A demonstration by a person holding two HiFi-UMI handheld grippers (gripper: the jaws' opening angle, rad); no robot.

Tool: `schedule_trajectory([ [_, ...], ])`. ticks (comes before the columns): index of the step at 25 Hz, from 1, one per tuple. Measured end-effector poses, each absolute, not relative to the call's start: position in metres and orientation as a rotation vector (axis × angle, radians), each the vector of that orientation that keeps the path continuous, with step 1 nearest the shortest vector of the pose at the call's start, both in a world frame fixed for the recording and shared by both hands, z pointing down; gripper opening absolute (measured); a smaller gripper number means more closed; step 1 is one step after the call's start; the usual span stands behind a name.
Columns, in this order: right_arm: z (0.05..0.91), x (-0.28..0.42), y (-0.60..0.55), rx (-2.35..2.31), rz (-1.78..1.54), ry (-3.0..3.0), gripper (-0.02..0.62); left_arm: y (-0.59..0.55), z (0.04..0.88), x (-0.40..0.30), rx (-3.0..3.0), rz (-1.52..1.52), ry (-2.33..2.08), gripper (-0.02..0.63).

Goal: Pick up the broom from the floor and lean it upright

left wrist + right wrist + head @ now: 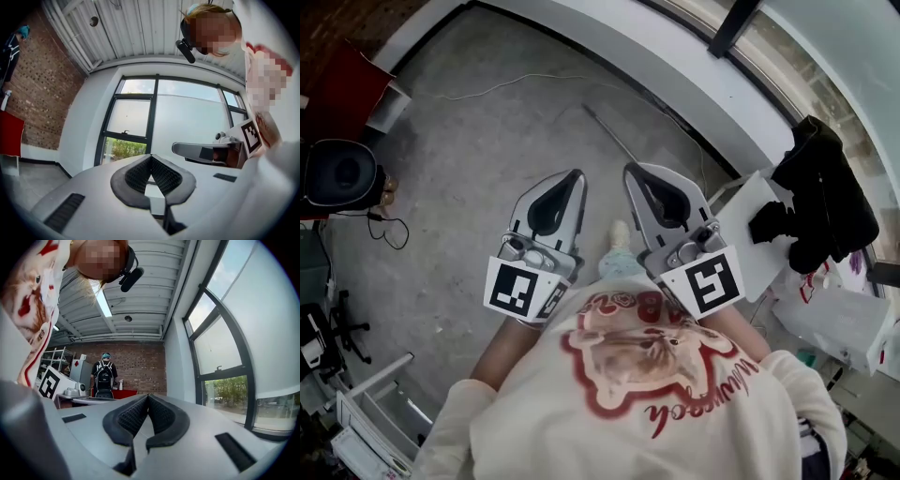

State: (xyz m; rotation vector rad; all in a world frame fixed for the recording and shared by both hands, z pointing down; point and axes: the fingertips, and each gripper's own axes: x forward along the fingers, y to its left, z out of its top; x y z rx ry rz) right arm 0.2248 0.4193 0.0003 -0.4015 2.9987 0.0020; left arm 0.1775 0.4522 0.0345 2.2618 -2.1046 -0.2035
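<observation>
Head view: left gripper (577, 174) and right gripper (629, 170) are side by side close to the person's chest, pointing out over the grey concrete floor (469, 187).
Left gripper view: jaws closed tip to tip, nothing between them. They face a tall window (140, 122).
Right gripper view: jaws pressed together the same way, empty. They face a brick wall (140, 364).
Broom (614, 136): only a thin grey pole shows, lying flat on the floor ahead of the grippers and held by neither. The head cannot be made out.
Cable (516, 82): white, loose on the floor beyond the pole.
Right edge: black garment (825, 187) draped over a white table (750, 234).
</observation>
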Motion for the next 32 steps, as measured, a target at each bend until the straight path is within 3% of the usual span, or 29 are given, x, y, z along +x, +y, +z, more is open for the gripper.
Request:
schedule_trajectory([
  [9, -0.011, 0.185, 0.285, -0.335, 0.024, 2.974, 0.023, 0.328, 0.025, 0.137, 2.18, -0.193, -2.245, 0.017],
  [25, 0.011, 0.139, 0.21, -0.373, -0.087, 2.974, 0.023, 0.26, 0.031, 0.083, 2.165, -0.103, -2.256, 0.017],
  [32, 0.025, 0.068, 0.151, -0.417, -0.068, 2.985, 0.023, 0.201, 0.051, 0.003, 2.165, -0.132, -2.23, 0.017],
])
